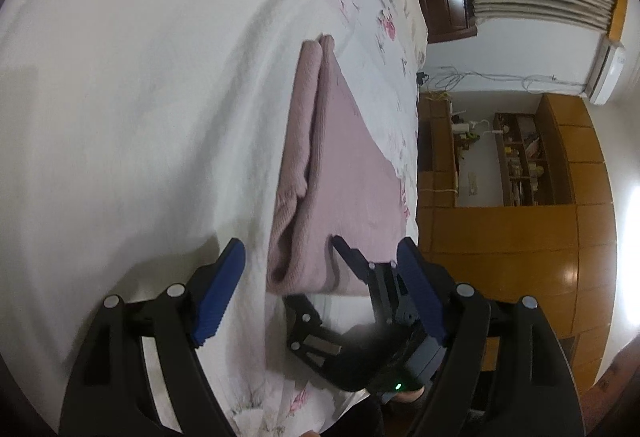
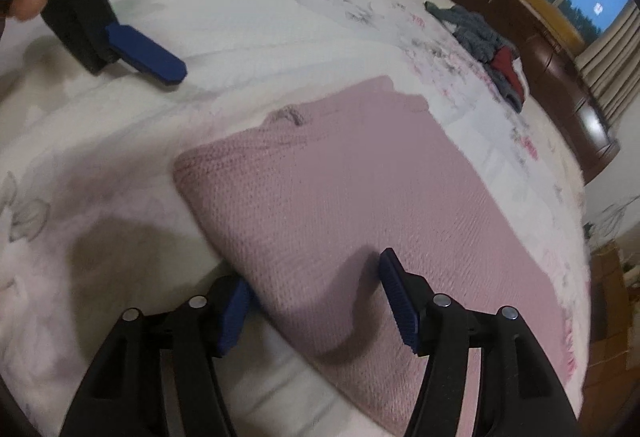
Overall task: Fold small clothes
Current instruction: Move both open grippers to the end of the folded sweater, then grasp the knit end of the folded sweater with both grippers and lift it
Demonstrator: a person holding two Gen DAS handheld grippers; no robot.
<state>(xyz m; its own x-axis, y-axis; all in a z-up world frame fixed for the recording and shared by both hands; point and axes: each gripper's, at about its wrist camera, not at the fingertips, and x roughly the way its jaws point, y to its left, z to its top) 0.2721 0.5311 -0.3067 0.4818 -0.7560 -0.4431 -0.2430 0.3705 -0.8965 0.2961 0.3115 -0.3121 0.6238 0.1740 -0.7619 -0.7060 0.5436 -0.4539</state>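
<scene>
A pink knit garment (image 2: 360, 197) lies folded flat on the floral bed sheet (image 2: 240, 17). My right gripper (image 2: 318, 307) is open at its near edge, one pad on the sheet beside the fold and the other over the knit. In the left wrist view the garment (image 1: 344, 165) stretches away along the bed, a rolled fold on its left side. My left gripper (image 1: 320, 277) is open just short of its near end, holding nothing. In the right wrist view, the left gripper (image 2: 228, 13) hovers over bare sheet at upper left, held by a hand (image 2: 28, 1).
A pile of grey and red clothes (image 2: 488, 37) lies at the far corner of the bed by a dark wooden headboard (image 2: 560, 85). The bed's edge runs along the garment's right side, with wooden cabinets (image 1: 500, 237) beyond. White sheet (image 1: 120, 117) spreads left.
</scene>
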